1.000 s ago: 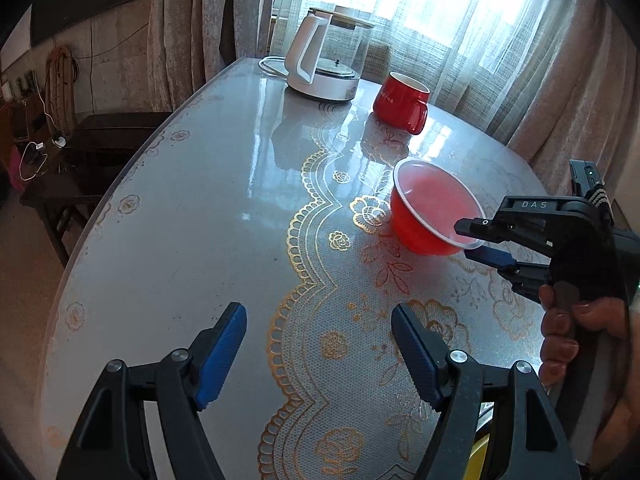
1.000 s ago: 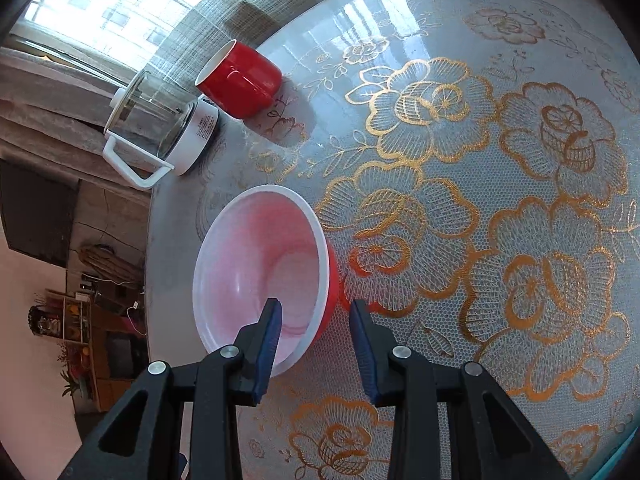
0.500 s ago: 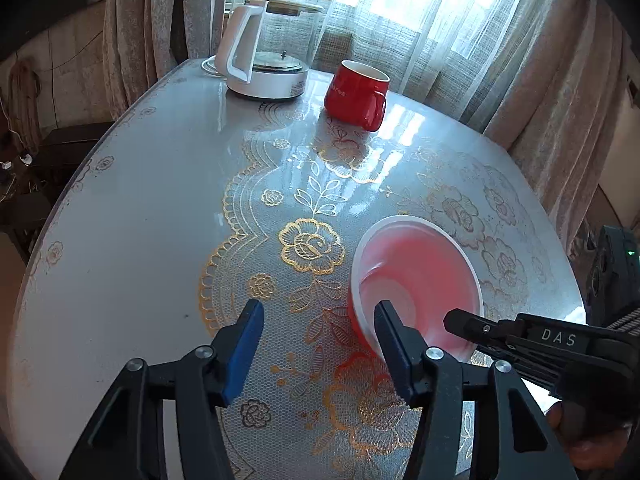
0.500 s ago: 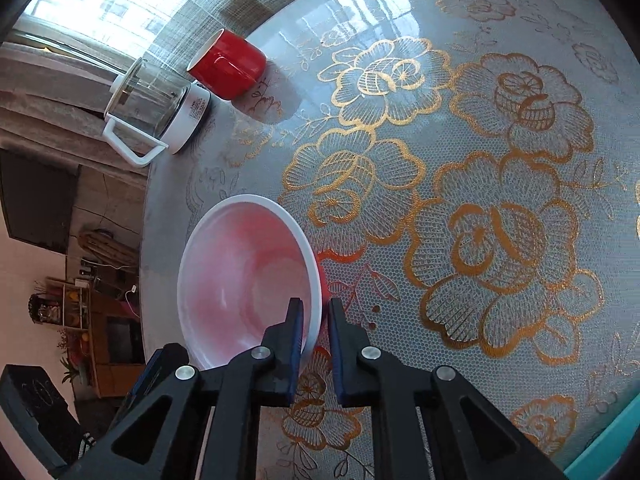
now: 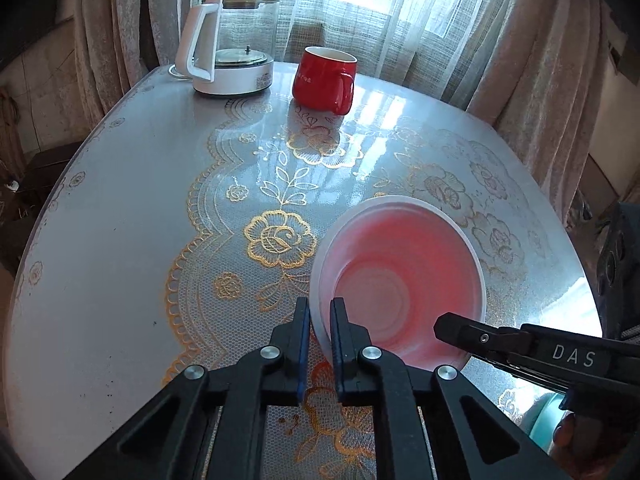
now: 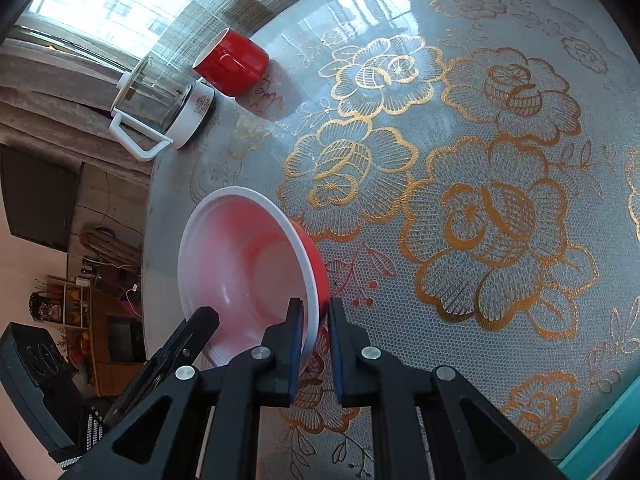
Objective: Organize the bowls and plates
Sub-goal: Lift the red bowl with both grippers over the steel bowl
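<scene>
A bowl (image 5: 400,276), red outside with a white rim and pink inside, sits on the lace-patterned table (image 5: 120,240) just ahead of both grippers. My left gripper (image 5: 320,314) has its jaws closing tight on the bowl's near-left rim, which is pinched between the blue pads. The right gripper (image 5: 448,330) comes in from the right and grips the near-right rim. In the right wrist view the bowl (image 6: 244,264) looks tilted. There my right gripper (image 6: 314,314) is shut on its rim, and the left gripper (image 6: 204,318) holds the rim further left.
A red mug (image 5: 324,80) and a glass kettle with a white handle (image 5: 228,48) stand at the table's far edge by the curtains. A teal object (image 6: 600,444) shows at the near right edge. A hand (image 5: 572,436) holds the right gripper.
My left gripper swung over to the bowl and closed from wide open onto its rim. The right gripper's jaws closed fully on the rim and stayed there.
</scene>
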{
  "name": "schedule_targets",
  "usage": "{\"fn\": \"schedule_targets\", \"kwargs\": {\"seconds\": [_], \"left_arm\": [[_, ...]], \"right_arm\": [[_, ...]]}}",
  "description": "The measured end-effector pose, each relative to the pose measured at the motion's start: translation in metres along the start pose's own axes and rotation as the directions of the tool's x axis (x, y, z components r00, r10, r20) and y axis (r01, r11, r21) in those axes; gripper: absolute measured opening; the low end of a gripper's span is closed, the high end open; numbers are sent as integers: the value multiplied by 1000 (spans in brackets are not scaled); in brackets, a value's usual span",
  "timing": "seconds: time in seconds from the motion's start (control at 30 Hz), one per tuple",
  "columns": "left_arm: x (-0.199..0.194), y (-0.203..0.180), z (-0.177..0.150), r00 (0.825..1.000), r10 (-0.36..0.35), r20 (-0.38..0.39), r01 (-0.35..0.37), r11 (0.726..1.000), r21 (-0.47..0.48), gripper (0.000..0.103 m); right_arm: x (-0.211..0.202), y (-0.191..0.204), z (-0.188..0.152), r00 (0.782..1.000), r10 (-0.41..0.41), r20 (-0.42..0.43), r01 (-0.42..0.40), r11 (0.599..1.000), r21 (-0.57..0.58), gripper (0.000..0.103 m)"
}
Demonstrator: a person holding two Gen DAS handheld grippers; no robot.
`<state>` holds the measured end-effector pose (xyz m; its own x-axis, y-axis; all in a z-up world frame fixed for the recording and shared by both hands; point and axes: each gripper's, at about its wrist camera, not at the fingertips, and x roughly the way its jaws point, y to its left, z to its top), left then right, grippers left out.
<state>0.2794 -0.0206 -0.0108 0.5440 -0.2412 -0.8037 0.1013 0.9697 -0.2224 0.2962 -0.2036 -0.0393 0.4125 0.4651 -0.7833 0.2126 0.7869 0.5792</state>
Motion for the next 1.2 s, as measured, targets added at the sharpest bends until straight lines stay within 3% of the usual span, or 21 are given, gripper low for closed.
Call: {"fn": "schedule_targets", "kwargs": {"seconds": [0.37,0.6,0.87,1.2], "left_arm": [[-12,-5,-11,999,6,39,-7,1000,25,8],[-39,-14,-16,993,13,116,-21,998,64,8],[-75,-18,-32,981,-12,195,-2,998,71,8],[-131,-30,-71,956,-76,285,49,994,101,8]], "right_arm": [[-5,3,-9,1000,-22,22,22,1000,-13,12],[-21,17,-21,995,-57,76,63,995,-81,12],[-57,25,-44,989,-28,146,45,992,-116,12],[-102,12,-97,979,44,198,-18,991,-133,12]]}}
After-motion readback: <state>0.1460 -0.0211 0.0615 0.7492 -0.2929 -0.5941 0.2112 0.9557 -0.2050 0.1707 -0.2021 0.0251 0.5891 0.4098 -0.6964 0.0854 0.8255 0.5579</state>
